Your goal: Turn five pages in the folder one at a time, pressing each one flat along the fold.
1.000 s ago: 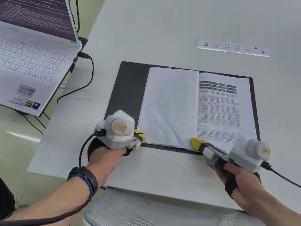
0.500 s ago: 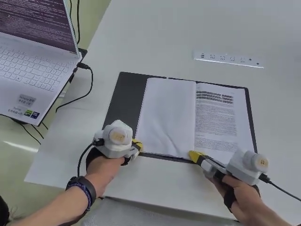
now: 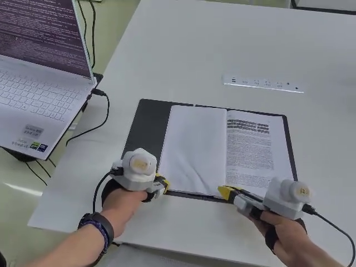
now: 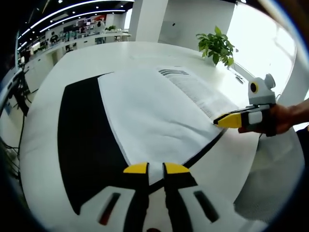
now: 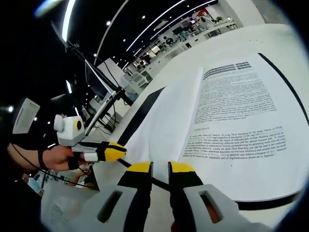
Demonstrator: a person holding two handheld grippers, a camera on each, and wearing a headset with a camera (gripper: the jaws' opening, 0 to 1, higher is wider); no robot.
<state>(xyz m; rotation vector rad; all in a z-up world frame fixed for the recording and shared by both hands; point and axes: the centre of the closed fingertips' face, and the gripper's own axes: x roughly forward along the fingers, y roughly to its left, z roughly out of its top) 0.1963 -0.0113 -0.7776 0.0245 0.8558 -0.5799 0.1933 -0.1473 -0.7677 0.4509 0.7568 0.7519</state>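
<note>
The folder lies open on the white table, its black inner cover (image 3: 146, 130) showing at the left. A blank white page (image 3: 192, 147) lies over the left half and a printed page (image 3: 253, 147) over the right, with the fold between them. My left gripper (image 3: 162, 186) is shut, its yellow tips at the folder's near edge by the blank page's corner (image 4: 155, 168). My right gripper (image 3: 225, 192) is shut too, its tips at the near edge just below the fold (image 5: 160, 166). Neither holds a page.
An open laptop (image 3: 39, 83) sits at the far left with a black cable (image 3: 103, 111) running toward the folder. A white power strip (image 3: 262, 84) lies beyond the folder. Bare table surrounds the folder on the right and front.
The head camera has shifted, so the folder sits lower in view. Both grippers stay at the folder's near edge. The blank page looks flatter near the fold.
</note>
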